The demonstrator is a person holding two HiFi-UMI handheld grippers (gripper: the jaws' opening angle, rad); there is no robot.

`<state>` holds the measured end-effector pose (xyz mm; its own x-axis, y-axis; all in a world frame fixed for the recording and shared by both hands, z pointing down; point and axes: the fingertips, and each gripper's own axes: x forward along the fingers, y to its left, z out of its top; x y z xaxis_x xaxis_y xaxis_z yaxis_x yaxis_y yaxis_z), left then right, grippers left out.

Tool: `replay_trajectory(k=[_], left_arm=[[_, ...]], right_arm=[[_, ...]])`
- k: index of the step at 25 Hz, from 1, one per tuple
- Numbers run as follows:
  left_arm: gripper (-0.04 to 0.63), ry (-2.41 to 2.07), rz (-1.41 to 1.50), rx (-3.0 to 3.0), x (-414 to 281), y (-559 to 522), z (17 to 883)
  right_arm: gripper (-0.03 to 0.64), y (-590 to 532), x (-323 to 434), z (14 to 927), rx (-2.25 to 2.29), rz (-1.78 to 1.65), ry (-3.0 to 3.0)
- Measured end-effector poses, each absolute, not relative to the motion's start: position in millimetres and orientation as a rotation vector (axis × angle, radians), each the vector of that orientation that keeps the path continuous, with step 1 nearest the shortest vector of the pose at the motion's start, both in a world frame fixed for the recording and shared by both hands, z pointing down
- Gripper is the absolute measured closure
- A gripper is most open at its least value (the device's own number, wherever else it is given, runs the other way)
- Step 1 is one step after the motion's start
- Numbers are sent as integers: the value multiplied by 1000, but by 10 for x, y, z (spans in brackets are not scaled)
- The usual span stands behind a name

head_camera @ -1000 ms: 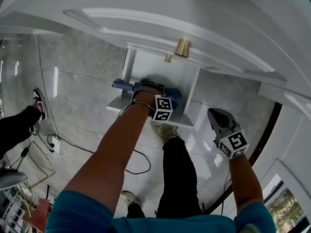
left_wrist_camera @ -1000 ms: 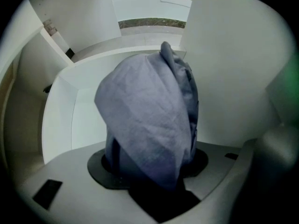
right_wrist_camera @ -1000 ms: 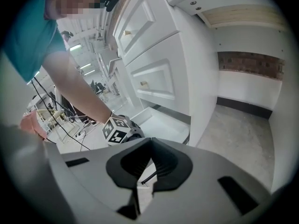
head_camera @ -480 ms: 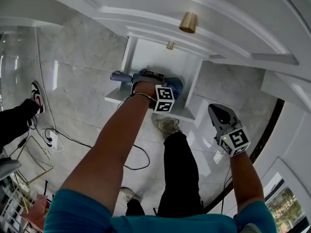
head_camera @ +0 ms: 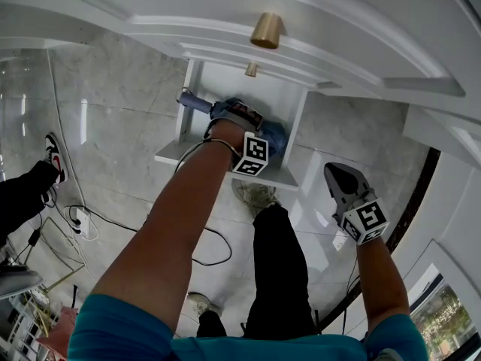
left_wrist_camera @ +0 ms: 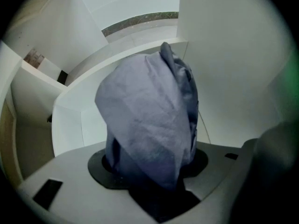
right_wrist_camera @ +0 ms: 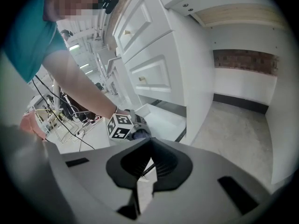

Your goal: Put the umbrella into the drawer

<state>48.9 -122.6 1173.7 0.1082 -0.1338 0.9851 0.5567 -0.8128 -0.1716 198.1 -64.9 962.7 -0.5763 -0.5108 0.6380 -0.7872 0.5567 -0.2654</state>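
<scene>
A folded blue umbrella (head_camera: 273,135) lies across the open white drawer (head_camera: 174,153) low on the cabinet, its handle end (head_camera: 192,100) over the drawer's left wall. My left gripper (head_camera: 230,116) points straight down and is shut on the umbrella's middle. In the left gripper view the blue fabric (left_wrist_camera: 149,115) bulges up between the jaws, with the drawer's white walls (left_wrist_camera: 224,69) behind it. My right gripper (head_camera: 340,177) hangs to the right of the drawer, shut and holding nothing. The right gripper view shows its jaws (right_wrist_camera: 138,190) together, with the left gripper (right_wrist_camera: 135,129) and drawer (right_wrist_camera: 164,121) beyond.
Closed white drawer fronts with brass knobs (head_camera: 264,30) rise above the open drawer. The person's leg and shoe (head_camera: 259,195) stand just in front of it. Cables and a power strip (head_camera: 84,221) lie on the marble floor at left, near another person's shoe (head_camera: 54,156).
My left gripper has rolled with the umbrella, and the handle end has swung toward the drawer's back left. The right gripper has stayed where it was.
</scene>
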Motion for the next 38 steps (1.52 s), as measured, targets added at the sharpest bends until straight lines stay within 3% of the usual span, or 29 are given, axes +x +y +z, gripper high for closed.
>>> replay_trajectory(k=[9,14,23,35,38], left_arm=[[337,-547,-1629,-1746,576,-1252,11872],[278,-479,-1621,-1821,594,-1299,11816],[273,-340,-1601,-1915,345,-1422,11459],[275,-68,-1608,-2065,31,-1408,10293],[308,7,-1615,-2101,-43,-1376,9848]], right_arm=[[594,-629,2065,9665,1064,756,-2276],[594,-641,2069,9683,1070,764,-2277],[594,-805,1800,9588,1068,738,-2324],[594,-555,1729,9011,1143,734,-2305],[594,-461,1719,8703,1162,696,-2305]])
